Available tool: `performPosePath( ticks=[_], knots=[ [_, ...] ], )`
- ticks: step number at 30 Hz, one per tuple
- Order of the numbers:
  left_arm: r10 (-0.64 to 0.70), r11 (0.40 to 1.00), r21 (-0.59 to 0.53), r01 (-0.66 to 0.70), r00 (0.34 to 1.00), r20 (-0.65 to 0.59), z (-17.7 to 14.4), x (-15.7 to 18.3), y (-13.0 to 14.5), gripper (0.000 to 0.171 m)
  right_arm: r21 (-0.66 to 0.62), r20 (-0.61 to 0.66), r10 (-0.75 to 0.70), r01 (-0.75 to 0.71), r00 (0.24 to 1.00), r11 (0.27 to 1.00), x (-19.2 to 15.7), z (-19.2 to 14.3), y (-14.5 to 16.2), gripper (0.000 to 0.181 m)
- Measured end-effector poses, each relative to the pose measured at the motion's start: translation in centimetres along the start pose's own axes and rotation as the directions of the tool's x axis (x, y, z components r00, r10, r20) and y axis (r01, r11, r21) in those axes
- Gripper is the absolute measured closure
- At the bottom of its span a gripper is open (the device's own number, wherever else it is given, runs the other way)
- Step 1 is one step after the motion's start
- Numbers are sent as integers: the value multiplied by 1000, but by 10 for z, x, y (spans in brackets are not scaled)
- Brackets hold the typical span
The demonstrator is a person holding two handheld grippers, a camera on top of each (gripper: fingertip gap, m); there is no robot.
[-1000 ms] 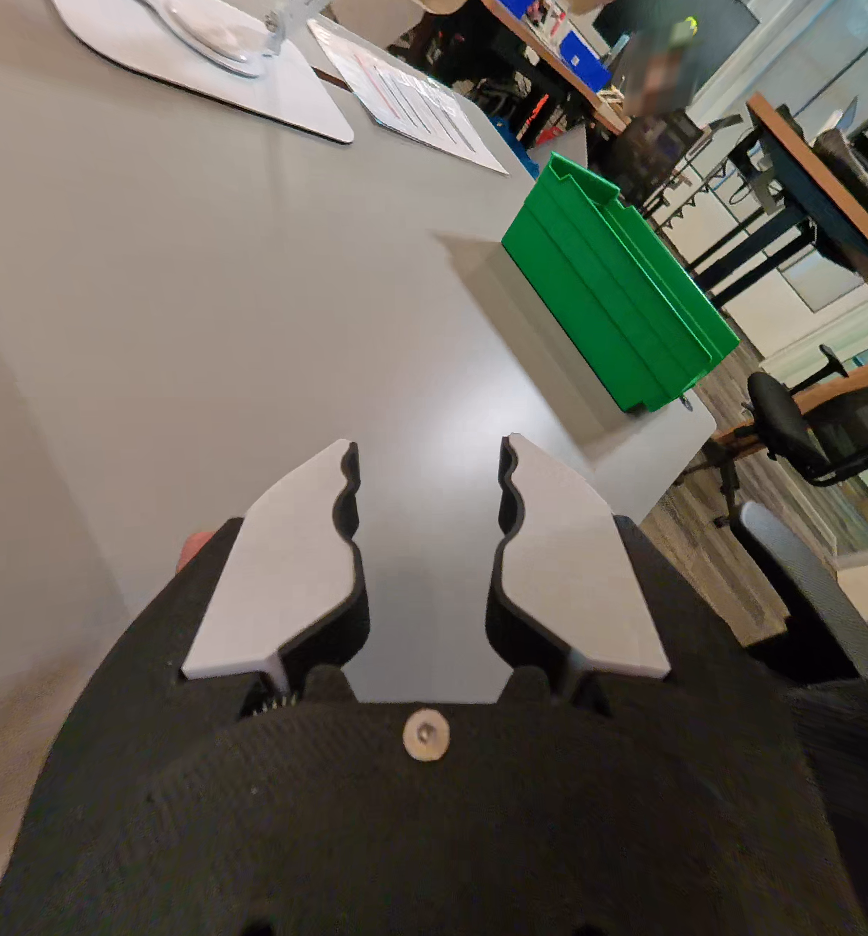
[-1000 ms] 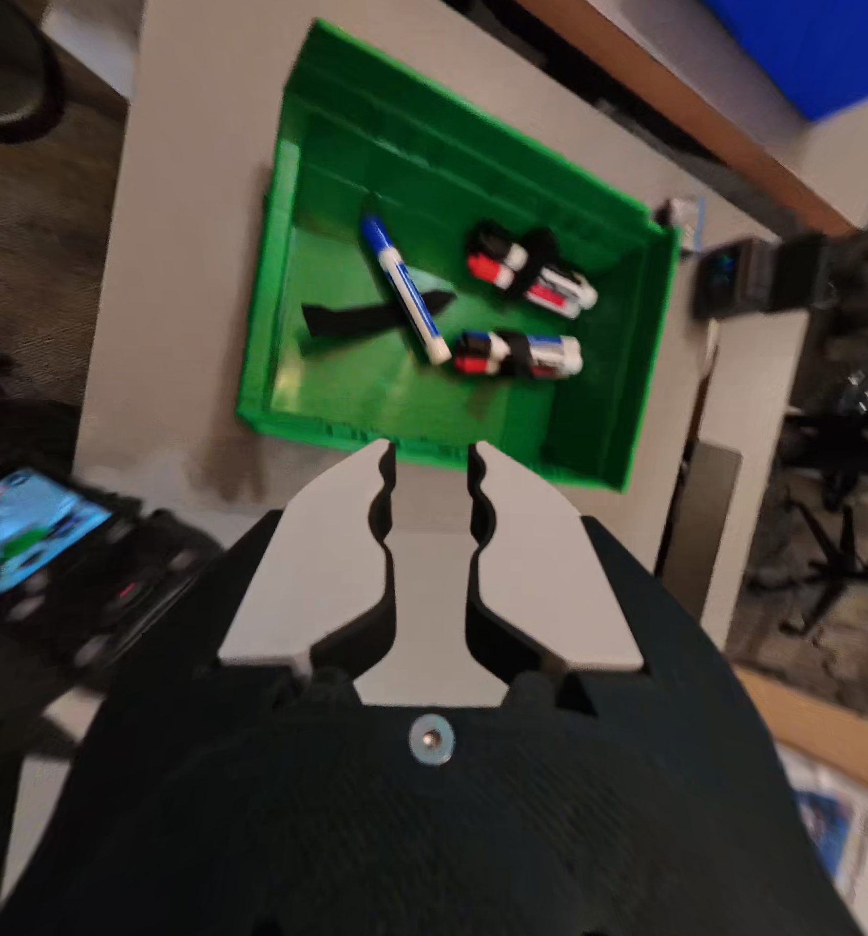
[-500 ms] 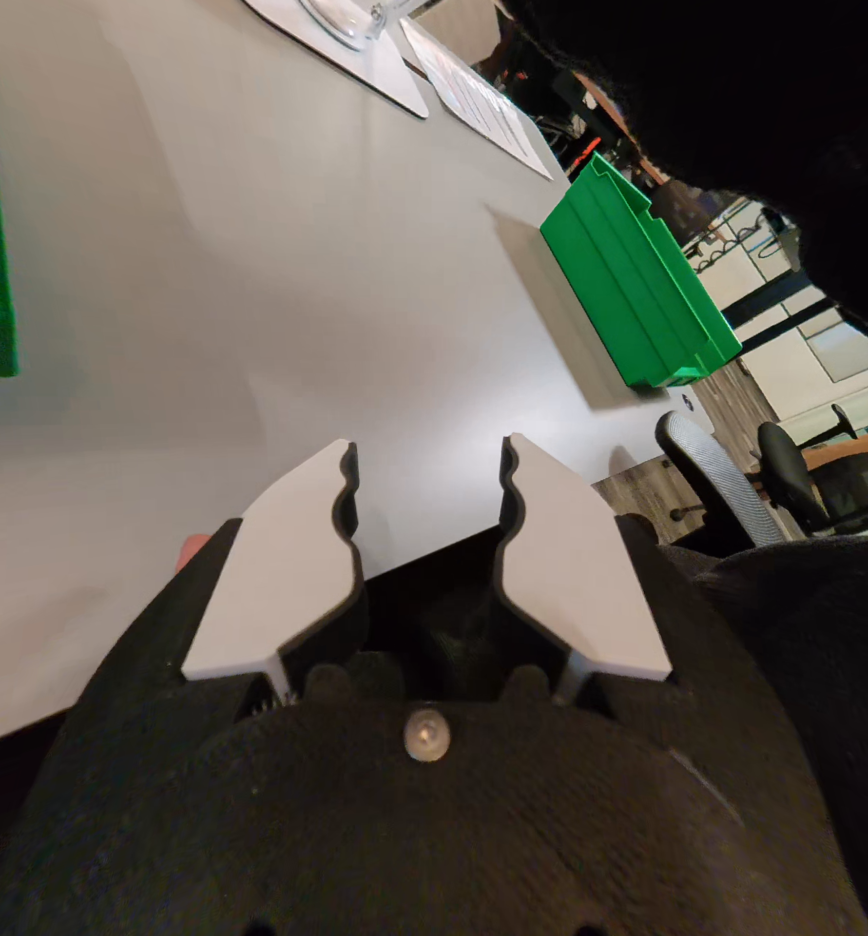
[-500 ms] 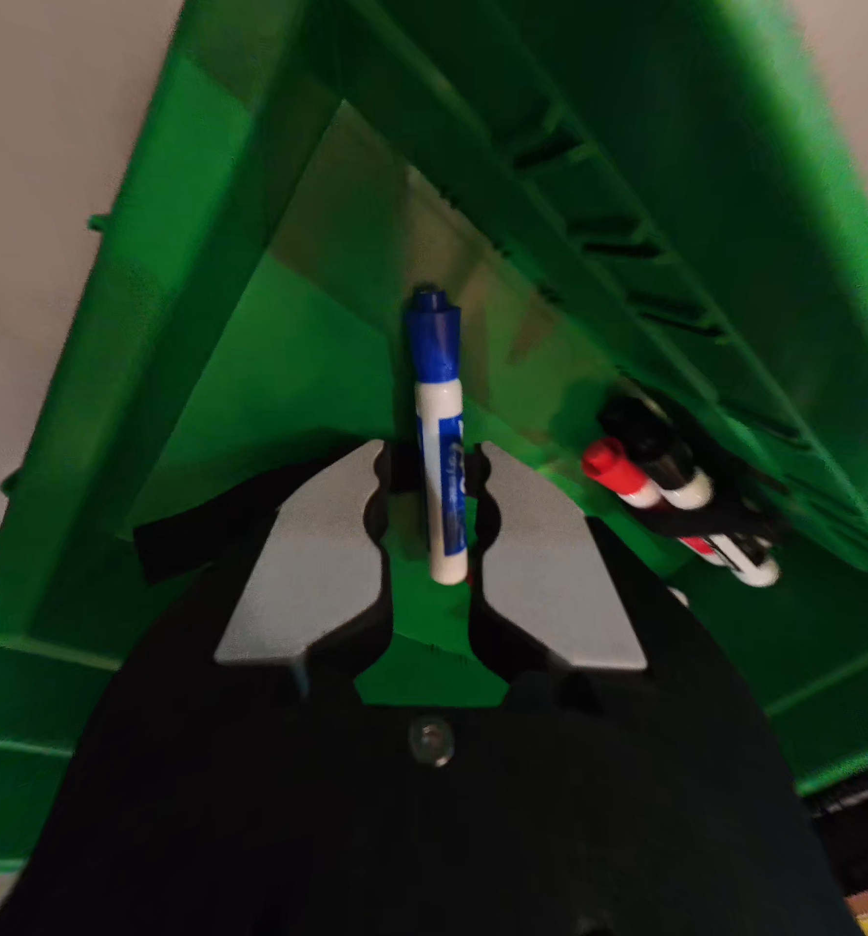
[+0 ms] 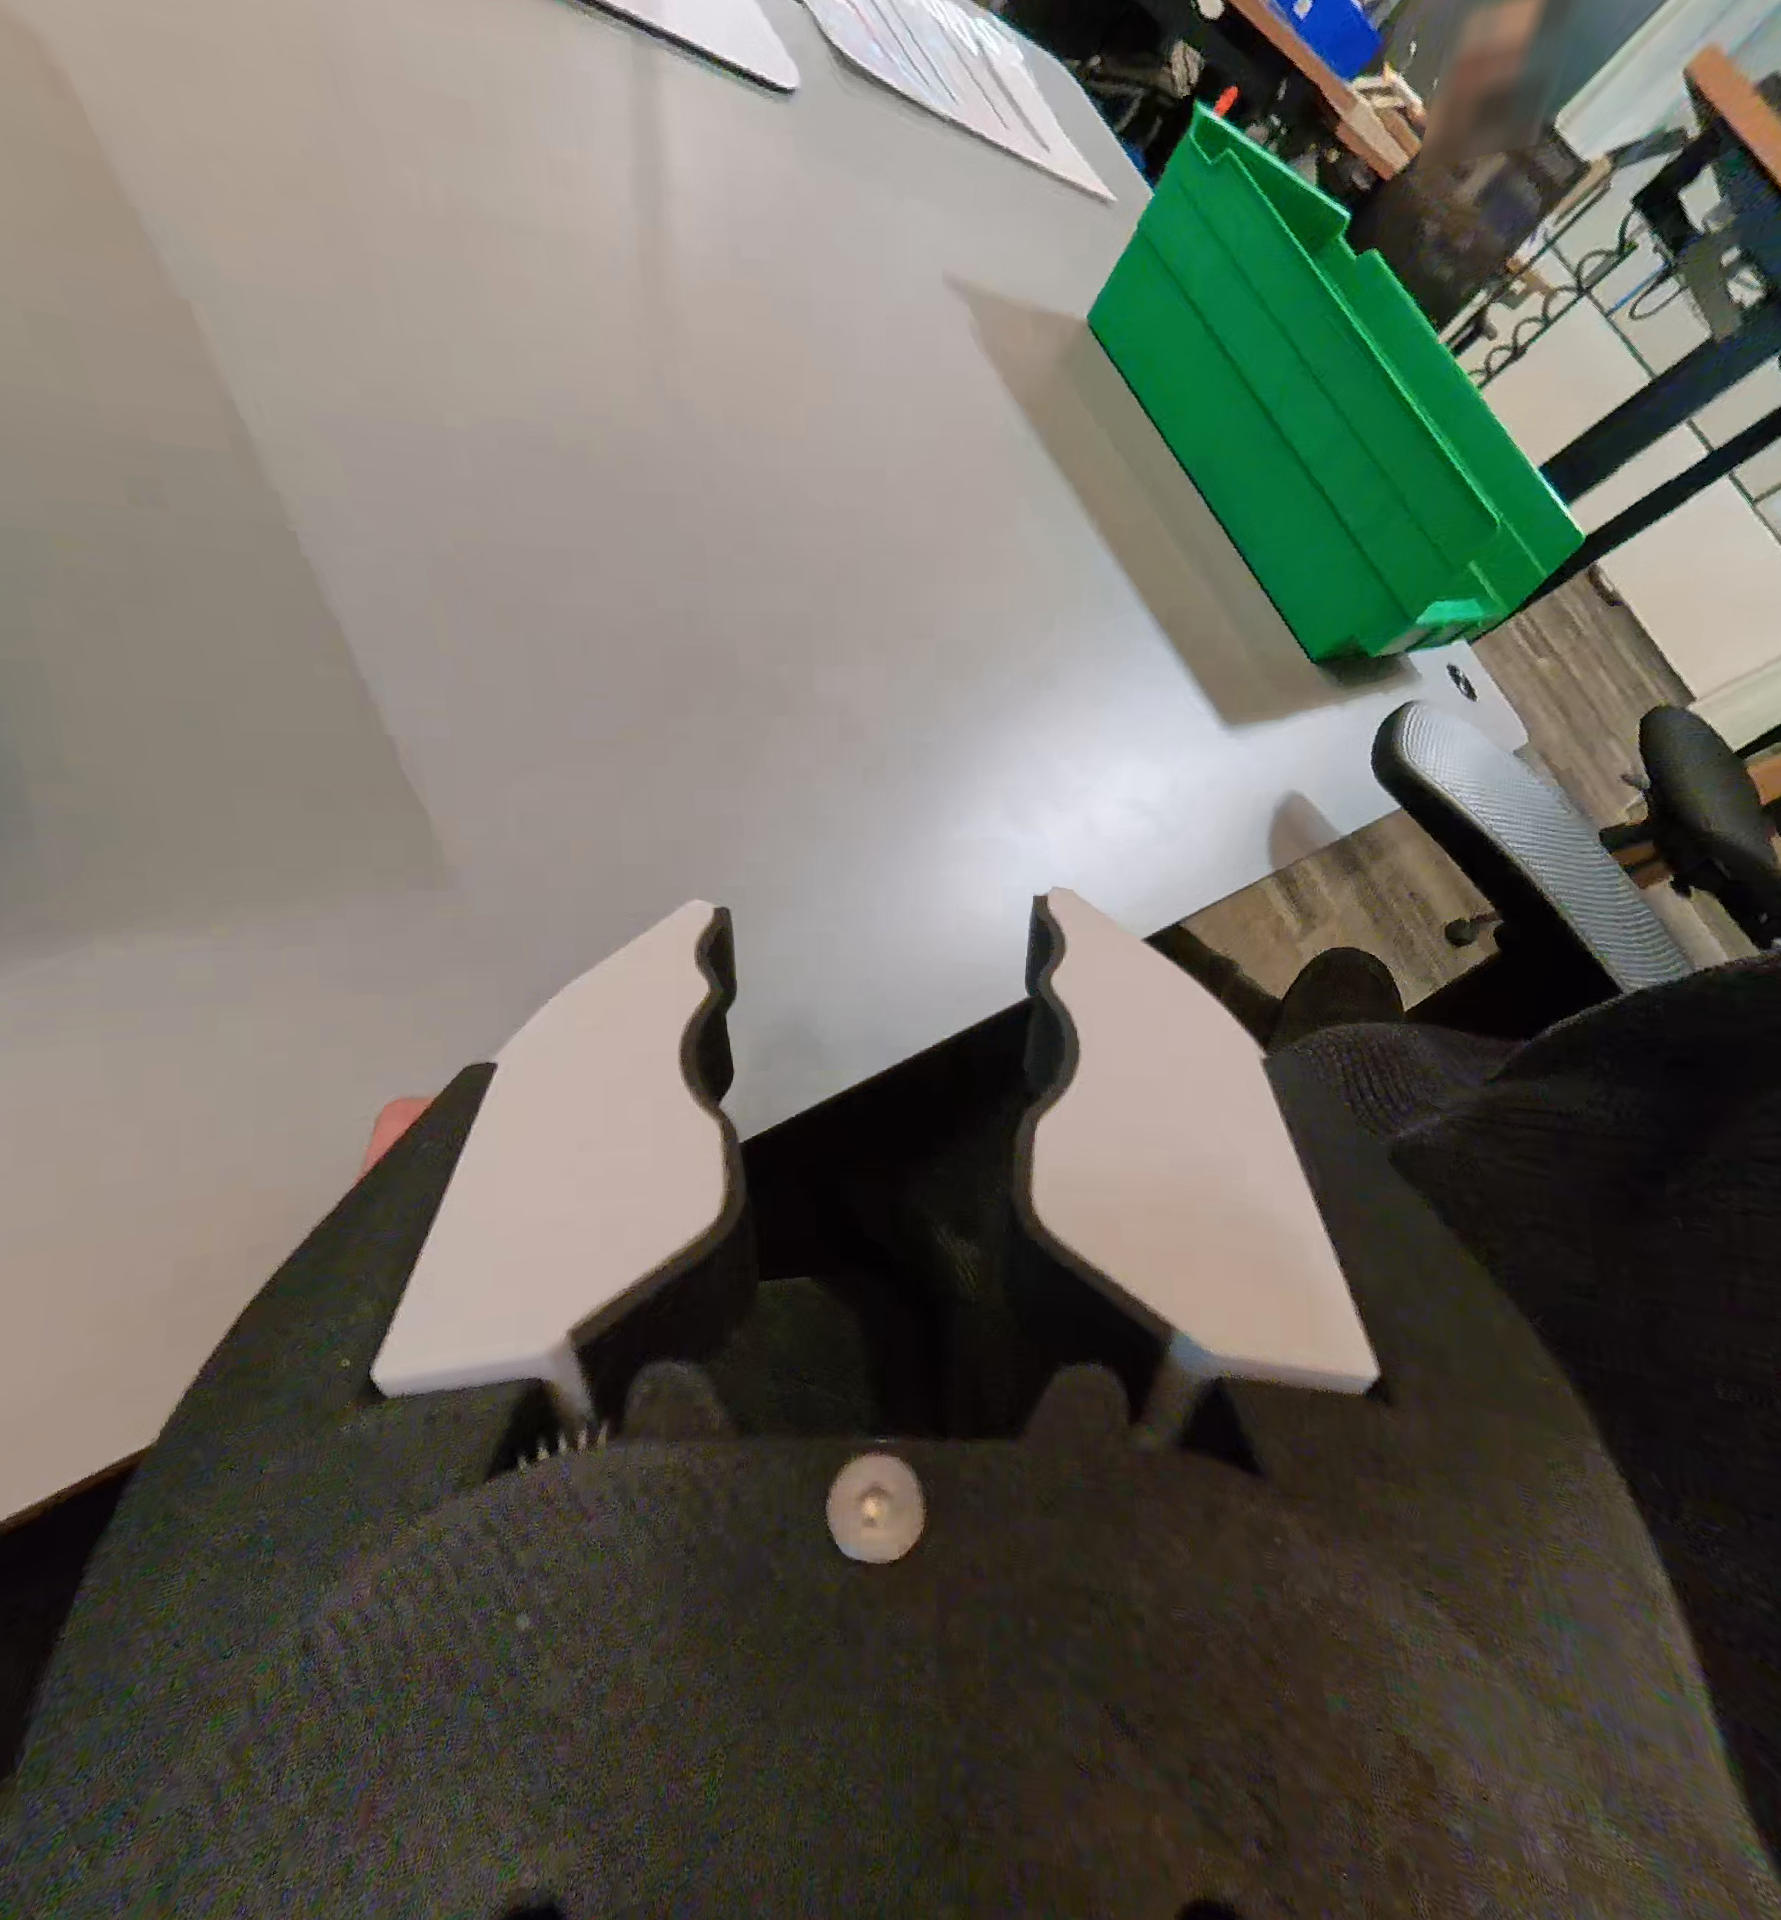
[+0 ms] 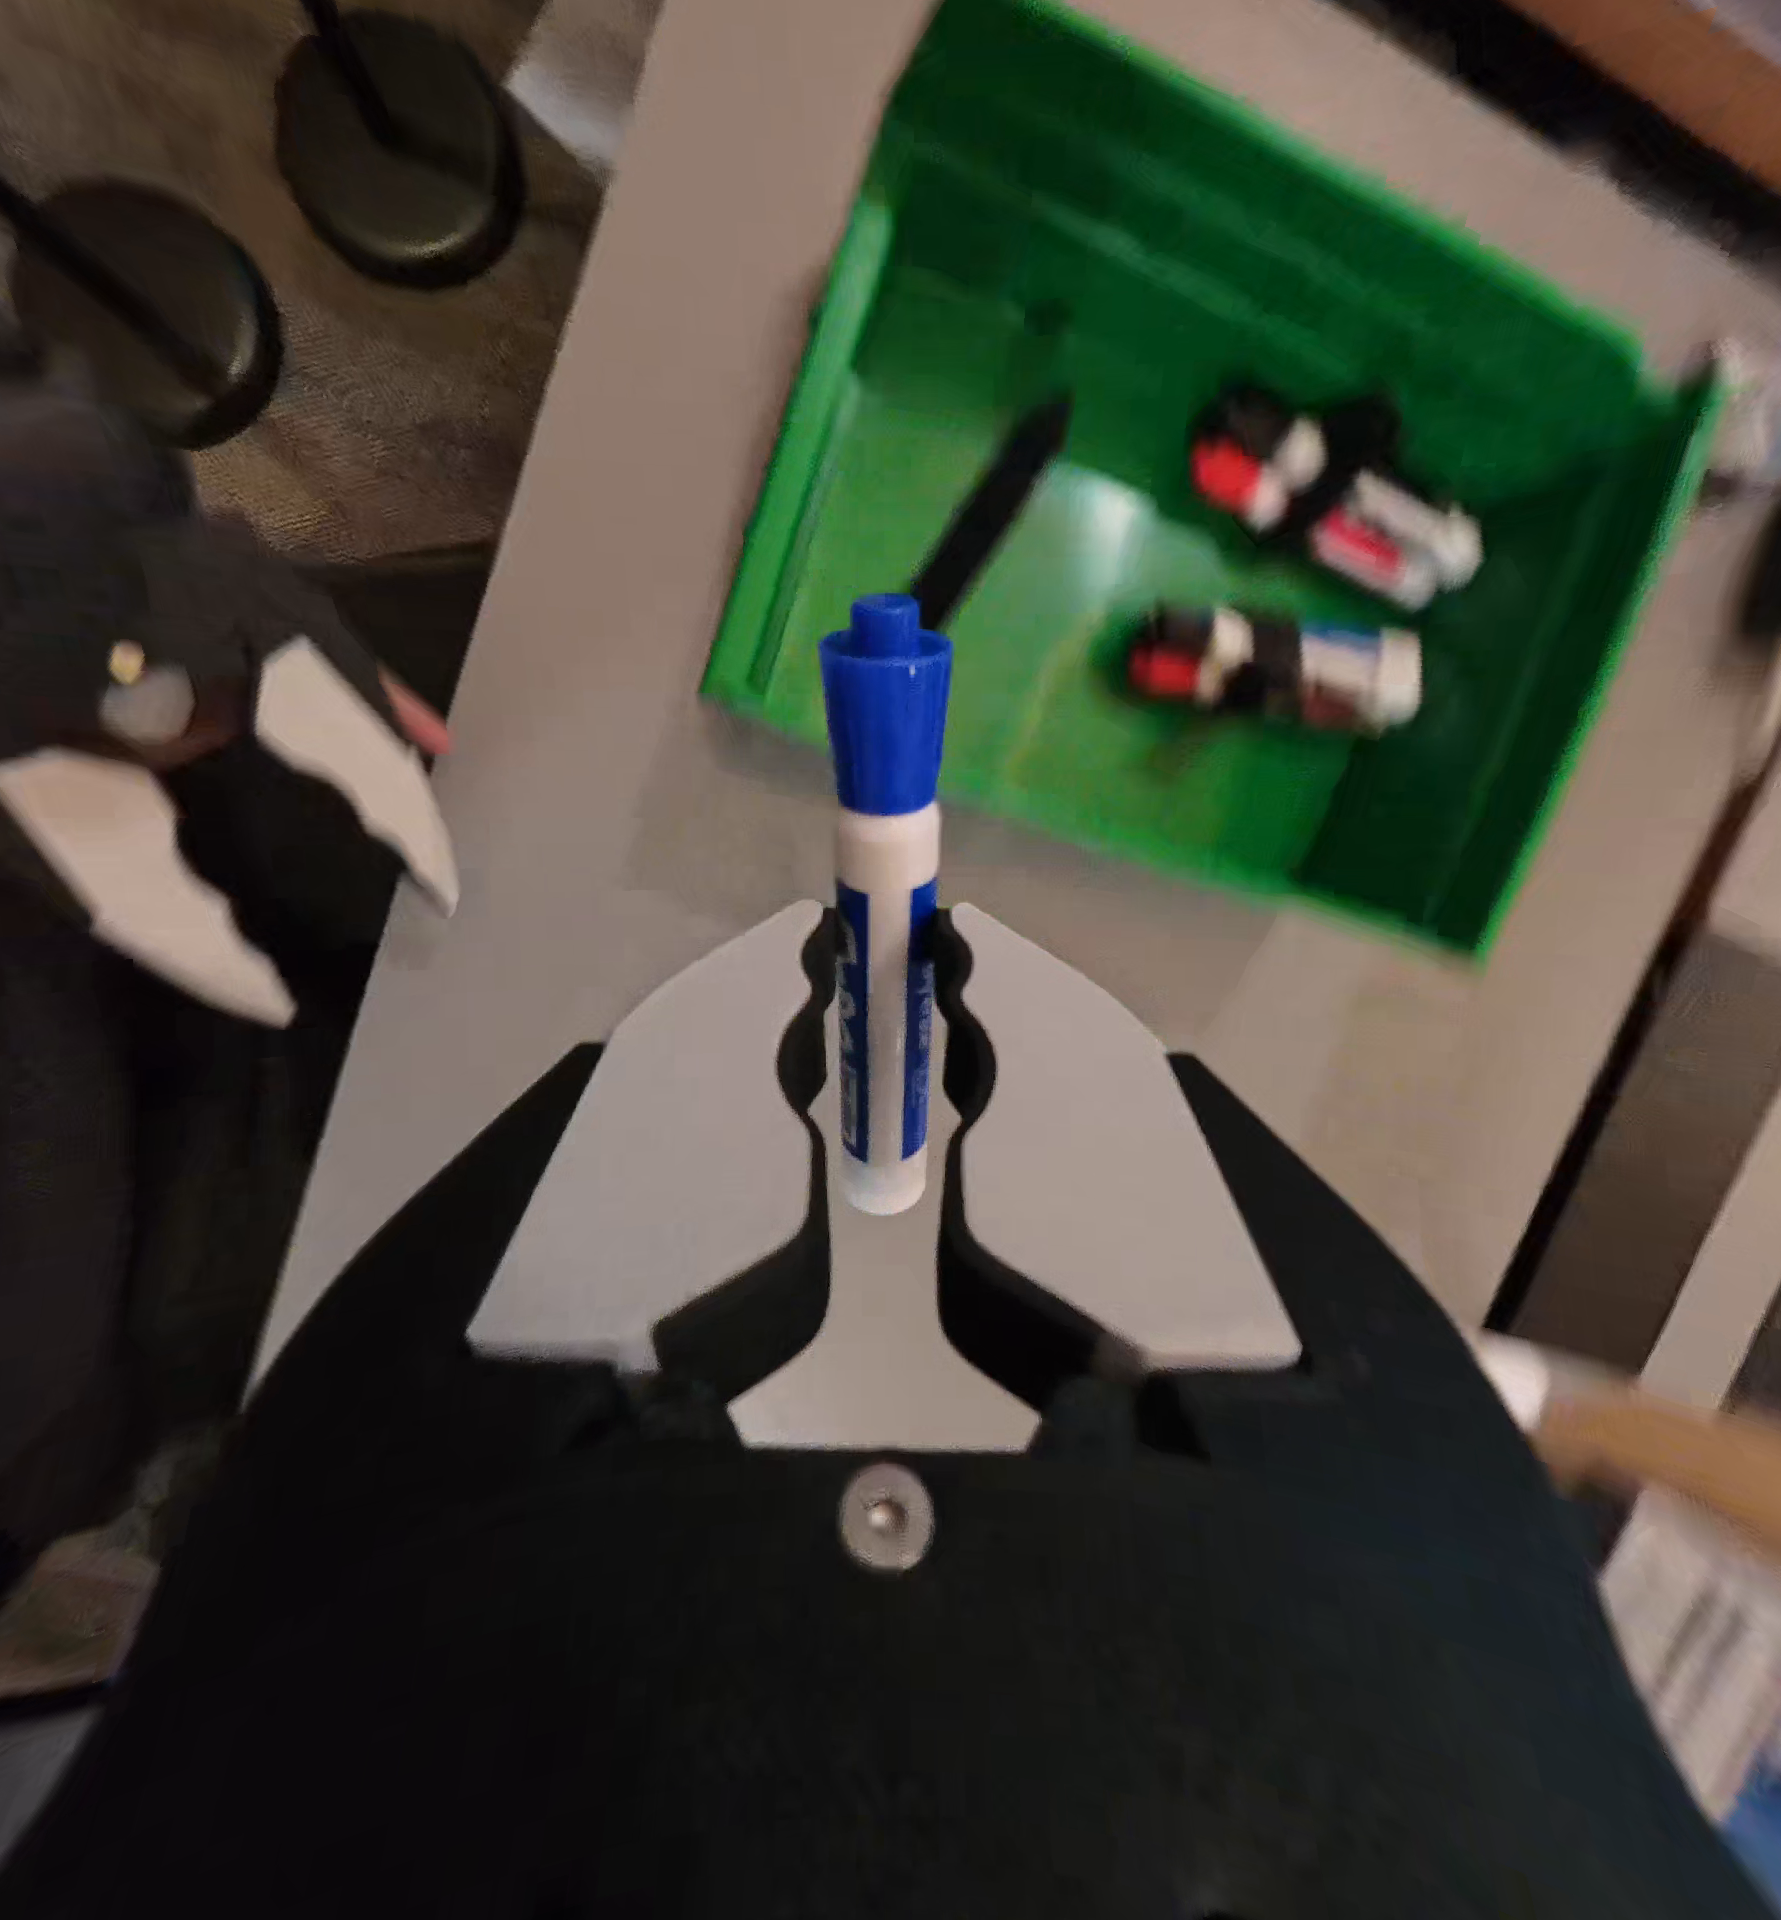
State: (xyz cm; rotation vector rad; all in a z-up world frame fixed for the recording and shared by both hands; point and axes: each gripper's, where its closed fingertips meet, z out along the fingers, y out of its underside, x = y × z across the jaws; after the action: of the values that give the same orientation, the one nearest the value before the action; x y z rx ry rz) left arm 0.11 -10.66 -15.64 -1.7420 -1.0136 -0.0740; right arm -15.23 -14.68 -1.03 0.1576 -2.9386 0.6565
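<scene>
My right gripper [image 6: 886, 920] is shut on a blue-capped white marker [image 6: 884, 831], held above the grey table [image 6: 595, 540] just in front of a green bin [image 6: 792, 520]. The bin holds two bundles of markers [image 6: 1281, 675] strapped in black and a loose black strap [image 6: 990, 499]. My left gripper [image 5: 875, 914] is open and empty at the table's near edge; it also shows at the left of the right wrist view [image 6: 346, 956]. The green bin [image 5: 1312, 416] stands far right in the left wrist view.
A white mat [image 5: 699, 21] and printed sheets [image 5: 969, 83] lie at the far end of the table [image 5: 553, 520]. Office chairs [image 5: 1520, 862] and wooden desks [image 5: 1779, 135] stand beyond the table's right edge. Round black chair bases [image 6: 398, 135] stand on the floor. Left tips to right tips: about 20 cm.
My right gripper closed on the blue marker inside the bin and lifted it up and back out. My left gripper stayed open and swung slightly near the table edge.
</scene>
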Motion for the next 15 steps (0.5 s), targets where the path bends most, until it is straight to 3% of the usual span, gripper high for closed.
performPosePath(
  ticks=[3,5,7,9,10,12,14,15],
  knots=[
    [24,1000,-8,-24,999,-24,2,11,1,116,-52,-159,213,-223,964,973,-13,-66,112,163],
    [29,1000,-4,-30,999,-38,4,16,-1,117,-90,-286,364,-403,887,911,-26,-106,202,163],
    [24,1000,11,-23,998,-65,8,22,-5,117,-97,-413,513,-596,753,797,-44,-142,295,163],
    [19,1000,27,-15,991,-133,16,35,-8,117,-55,-583,615,-781,530,622,-63,-174,394,163],
    [19,999,30,-14,987,-162,22,41,-8,116,-21,-635,652,-852,416,523,-77,-183,438,163],
    [32,999,20,-29,978,-207,35,53,-8,116,50,-606,759,-941,238,335,-115,-174,502,163],
    [60,998,19,-58,972,-226,47,62,-10,116,79,-518,846,-977,129,198,-148,-150,537,163],
    [77,997,21,-74,969,-235,53,66,-12,116,70,-504,857,-984,109,166,-161,-138,550,163]
  ],
)
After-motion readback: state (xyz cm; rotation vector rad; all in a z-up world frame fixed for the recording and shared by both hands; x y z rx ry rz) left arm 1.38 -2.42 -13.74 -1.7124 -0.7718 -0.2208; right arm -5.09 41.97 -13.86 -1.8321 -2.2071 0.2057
